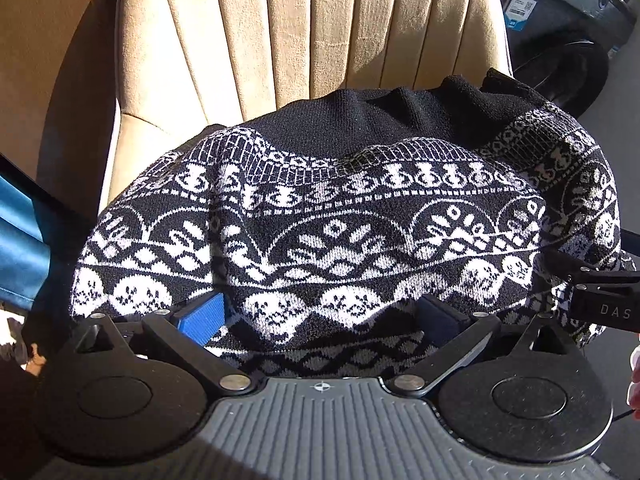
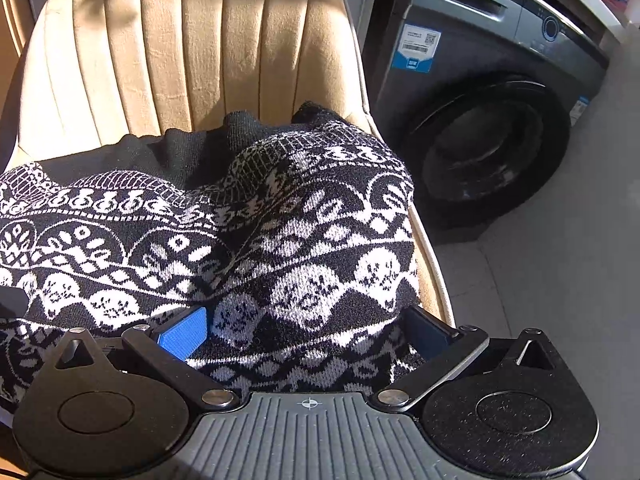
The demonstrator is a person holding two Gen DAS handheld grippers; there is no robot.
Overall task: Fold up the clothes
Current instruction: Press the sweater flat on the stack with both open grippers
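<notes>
Sweater (image 1: 320, 240) lies doubled on chair (image 1: 280, 40) (folding part done), both grippers (image 1: 320, 316) (image 2: 304, 332) spread astride its near edge.

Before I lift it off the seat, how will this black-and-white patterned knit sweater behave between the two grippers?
Probably floppy: the black-and-white patterned knit sweater already bunches in soft folds on the beige ribbed chair, so it should sag between the left gripper and right gripper. The thick knit looks grippy, unlikely to slip. Both grippers are open around the hem.
</notes>
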